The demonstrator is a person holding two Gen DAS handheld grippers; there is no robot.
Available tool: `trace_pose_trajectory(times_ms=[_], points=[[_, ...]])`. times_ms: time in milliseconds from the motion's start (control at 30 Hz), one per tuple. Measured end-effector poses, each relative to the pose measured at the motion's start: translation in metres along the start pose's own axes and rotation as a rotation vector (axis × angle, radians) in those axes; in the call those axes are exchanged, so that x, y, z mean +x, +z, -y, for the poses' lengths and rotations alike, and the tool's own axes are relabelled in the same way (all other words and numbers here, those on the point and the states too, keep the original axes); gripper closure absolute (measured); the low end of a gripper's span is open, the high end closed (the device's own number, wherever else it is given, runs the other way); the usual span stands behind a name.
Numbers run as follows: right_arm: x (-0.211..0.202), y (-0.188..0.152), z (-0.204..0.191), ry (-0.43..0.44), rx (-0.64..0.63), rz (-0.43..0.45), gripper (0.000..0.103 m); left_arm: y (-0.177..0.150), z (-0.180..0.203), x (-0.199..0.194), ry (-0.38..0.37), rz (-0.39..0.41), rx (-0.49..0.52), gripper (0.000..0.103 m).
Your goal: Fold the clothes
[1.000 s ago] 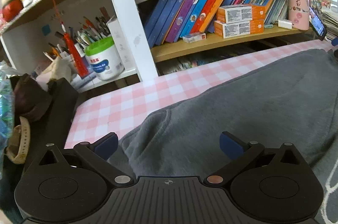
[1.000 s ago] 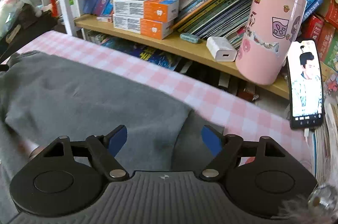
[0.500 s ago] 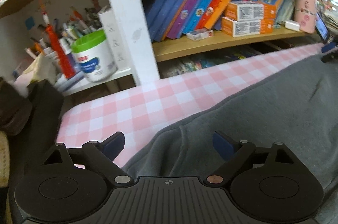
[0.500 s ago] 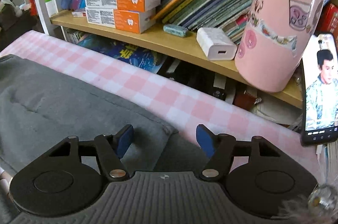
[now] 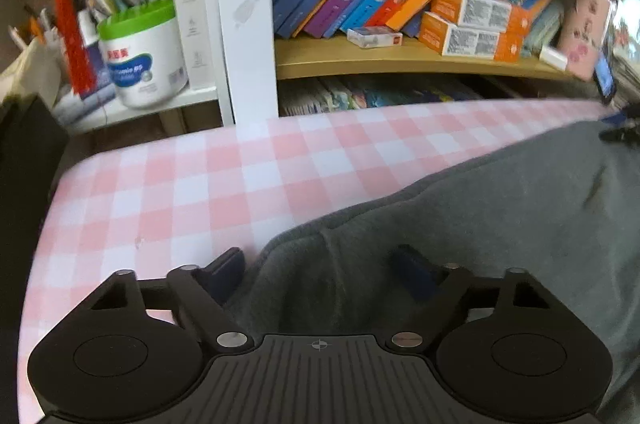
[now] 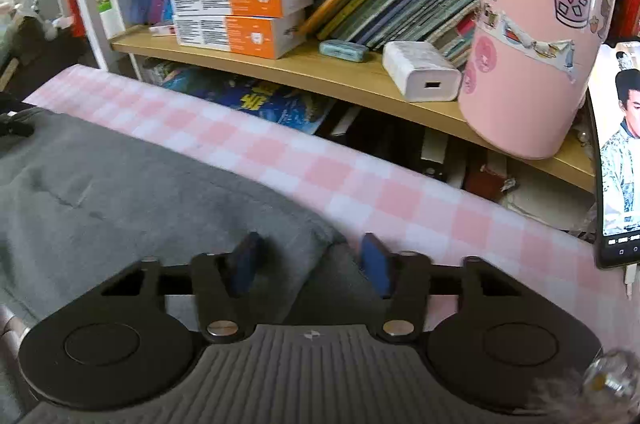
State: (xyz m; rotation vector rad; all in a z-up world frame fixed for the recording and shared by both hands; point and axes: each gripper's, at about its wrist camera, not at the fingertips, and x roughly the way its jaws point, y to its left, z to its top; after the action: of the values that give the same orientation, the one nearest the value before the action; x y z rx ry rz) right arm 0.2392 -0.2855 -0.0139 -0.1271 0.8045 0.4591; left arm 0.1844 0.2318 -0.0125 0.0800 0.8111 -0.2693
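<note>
A grey sweatshirt-like garment (image 5: 500, 207) lies flat on the pink-and-white checked table (image 5: 192, 179). In the left wrist view my left gripper (image 5: 320, 270) is open, low over the garment's far left corner, with the cloth edge between its blue fingers. In the right wrist view the same garment (image 6: 132, 191) fills the left side. My right gripper (image 6: 310, 264) is open, its fingers astride the garment's far right corner, down at the cloth.
A wooden shelf (image 6: 320, 79) with books and orange boxes (image 6: 240, 11) runs behind the table. A pink tumbler (image 6: 536, 35), a white charger (image 6: 420, 71) and a lit phone (image 6: 620, 159) stand at right. A green-lidded tub (image 5: 140, 55) and pens sit at left.
Both grippers have moved forward and down to the garment's far corners. Their jaws have narrowed around the cloth edge but remain open.
</note>
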Motion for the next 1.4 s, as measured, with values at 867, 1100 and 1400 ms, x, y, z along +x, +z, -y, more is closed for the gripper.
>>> trace_pose_trajectory(times_ms=[867,1100,1400], points=[[-0.147,-0.071,-0.096,-0.231,-0.209,0.374,0.086,-0.04,0.081,-0.156,0.072,0.307,0.066,0.084],[-0.195,-0.121,-0.13,-0.192,-0.257,0.333,0.085,-0.085,0.103,-0.193,0.073,0.317,0.062,0.083],[-0.223,-0.193,-0.172,-0.106,-0.267,0.19,0.079,-0.162,0.114,-0.21,0.054,0.244,-0.047,0.071]])
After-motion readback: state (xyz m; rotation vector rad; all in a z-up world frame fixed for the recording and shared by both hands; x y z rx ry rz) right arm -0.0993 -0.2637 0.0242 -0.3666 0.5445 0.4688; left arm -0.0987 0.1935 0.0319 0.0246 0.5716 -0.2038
